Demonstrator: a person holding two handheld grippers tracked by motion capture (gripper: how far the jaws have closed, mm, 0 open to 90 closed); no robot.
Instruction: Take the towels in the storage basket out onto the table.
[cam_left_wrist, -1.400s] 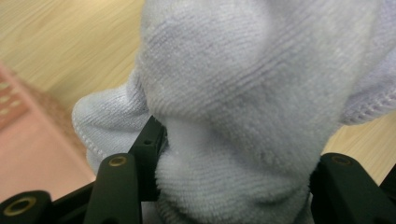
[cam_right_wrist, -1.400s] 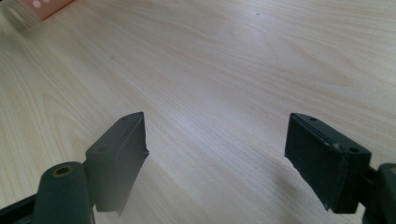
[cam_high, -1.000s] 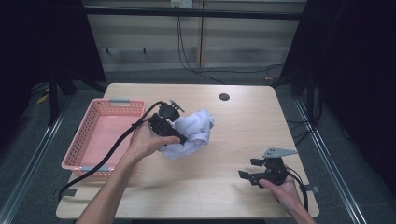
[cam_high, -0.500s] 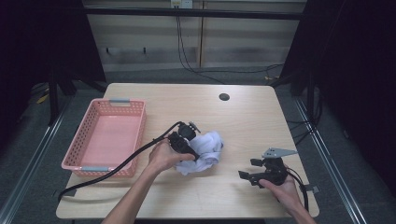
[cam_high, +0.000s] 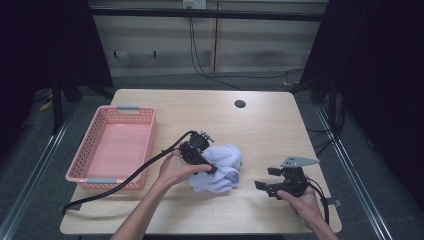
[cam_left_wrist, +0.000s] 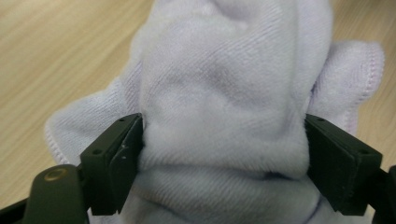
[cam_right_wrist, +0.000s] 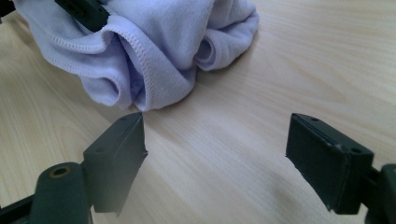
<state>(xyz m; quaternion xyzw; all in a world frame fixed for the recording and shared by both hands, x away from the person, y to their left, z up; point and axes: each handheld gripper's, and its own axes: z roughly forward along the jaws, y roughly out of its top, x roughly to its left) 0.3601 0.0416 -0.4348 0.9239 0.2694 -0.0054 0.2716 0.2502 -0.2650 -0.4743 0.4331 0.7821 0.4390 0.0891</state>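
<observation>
Cloth: a crumpled pale lilac towel (cam_high: 220, 167) lies on the desk (cam_high: 260, 125), near the middle and toward the near edge, right of the basket and left of the right claw.
Left claw: the left claw (cam_high: 210, 167) rests on the left side of the cloth, held by the person's left hand (cam_high: 175, 167). Its jaws have just been opening, with the cloth between them.
Left claw, close up: the left gripper view shows what the high view cannot. A thick fold of the cloth (cam_left_wrist: 224, 93) fills the wide gap between the two black jaws and meets their inner faces on both sides. Whether the pads press on it, I cannot tell.
Right claw: the right claw (cam_high: 267, 182) sits low at the near right of the desk in the right hand (cam_high: 300, 197), apart from the cloth.
Right claw, close up: the right gripper view shows its jaws spread wide over bare wood with nothing between them. The stitched hem of the cloth (cam_right_wrist: 140, 46) lies just beyond the tips.
Basket: a pink mesh basket (cam_high: 80, 170) stands at the left of the desk, apart from the cloth.
Cable: a black cable (cam_high: 125, 177) trails from the left claw across the basket's near right corner.
</observation>
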